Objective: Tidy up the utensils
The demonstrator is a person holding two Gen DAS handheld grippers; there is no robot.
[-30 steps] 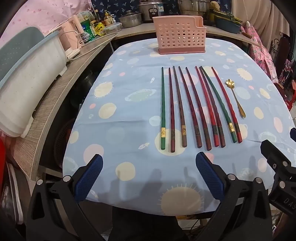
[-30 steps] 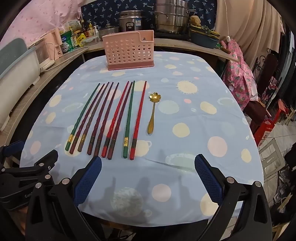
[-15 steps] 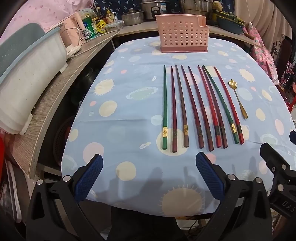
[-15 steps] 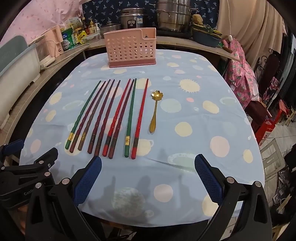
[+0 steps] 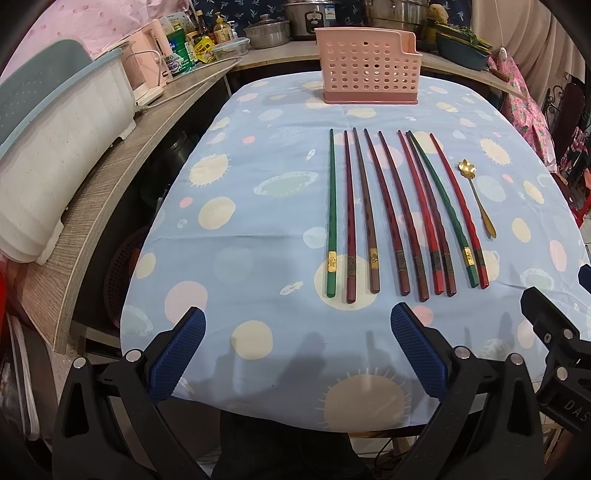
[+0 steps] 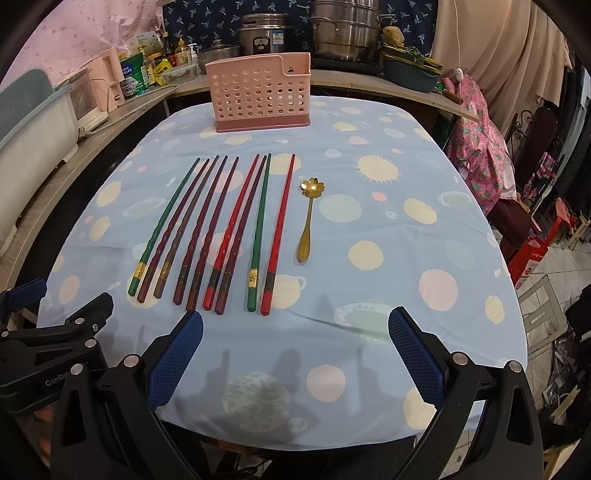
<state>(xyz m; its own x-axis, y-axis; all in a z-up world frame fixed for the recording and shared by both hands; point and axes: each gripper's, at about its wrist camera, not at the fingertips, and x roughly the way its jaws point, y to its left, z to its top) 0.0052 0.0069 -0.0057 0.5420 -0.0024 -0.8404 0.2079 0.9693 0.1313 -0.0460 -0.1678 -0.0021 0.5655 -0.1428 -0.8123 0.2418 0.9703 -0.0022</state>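
Side-by-side wrist views — shared table (image 5: 258, 206)

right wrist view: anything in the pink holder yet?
No. The pink holder shows nothing above its rim or through its holes, while the chopsticks and gold spoon lie on the tablecloth.

You faced a table (image 5: 229, 177) under a pale blue spotted cloth, a wooden counter (image 5: 110, 192) curving left, steel pots (image 6: 343, 33) behind, beige curtain (image 6: 495, 62) right.

Dim, sharp (fisheye-bent edges)
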